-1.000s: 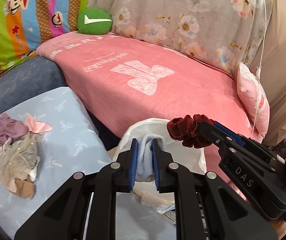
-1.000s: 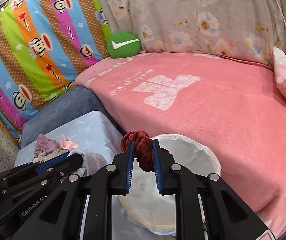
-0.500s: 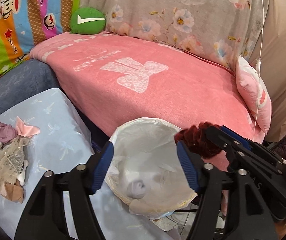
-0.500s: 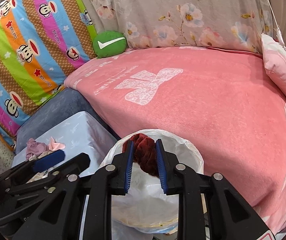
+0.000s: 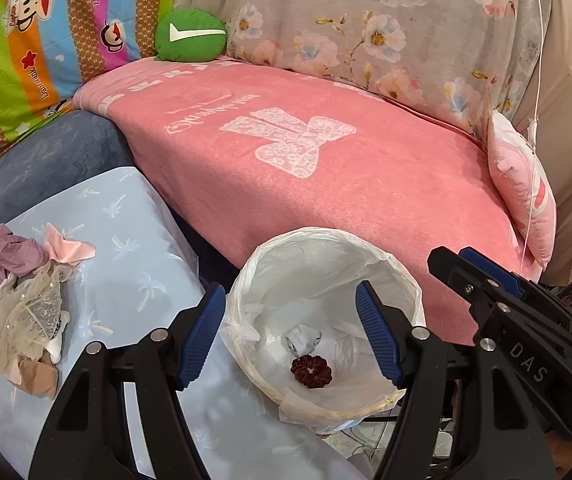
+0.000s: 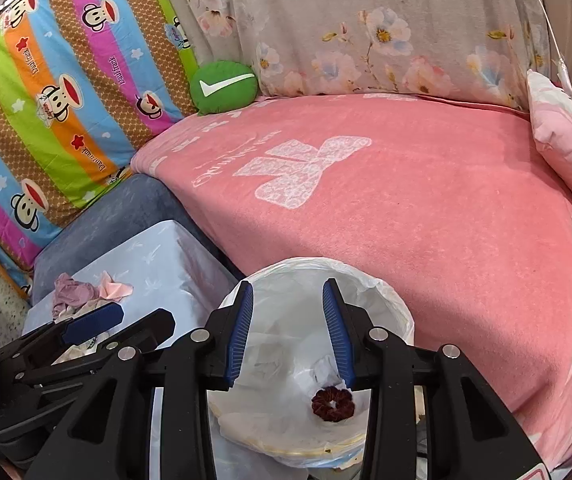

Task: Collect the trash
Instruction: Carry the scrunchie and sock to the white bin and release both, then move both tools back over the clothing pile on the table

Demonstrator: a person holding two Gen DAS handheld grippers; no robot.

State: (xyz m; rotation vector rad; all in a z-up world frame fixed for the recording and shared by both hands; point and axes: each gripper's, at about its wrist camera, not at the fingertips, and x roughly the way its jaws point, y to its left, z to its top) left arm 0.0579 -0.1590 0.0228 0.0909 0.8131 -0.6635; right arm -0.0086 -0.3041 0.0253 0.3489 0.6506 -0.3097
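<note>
A white-lined trash bin (image 5: 406,280) (image 6: 390,308) stands beside the pink sofa. Inside lie a dark red scrunchie (image 5: 311,371) (image 6: 332,398) and a crumpled pale blue scrap (image 5: 302,339) (image 6: 326,368). My left gripper (image 5: 290,336) is open and empty above the bin. My right gripper (image 6: 288,328) is open and empty above it too; it also shows at the right of the left wrist view (image 5: 486,280). A pile of cloth scraps (image 5: 25,300) (image 6: 81,294) lies on the light blue surface to the left.
A pink blanket (image 5: 306,160) covers the sofa seat. A green round cushion (image 5: 189,35), a striped monkey-print cushion (image 6: 45,100) and a floral cover (image 6: 366,28) stand at the back. A pink pillow (image 5: 522,196) leans at the right. The light blue covered stool (image 5: 125,240) sits left of the bin.
My left gripper opened and dropped the pale blue scrap into the bin. My right gripper then opened and the red scrunchie fell in beside it.
</note>
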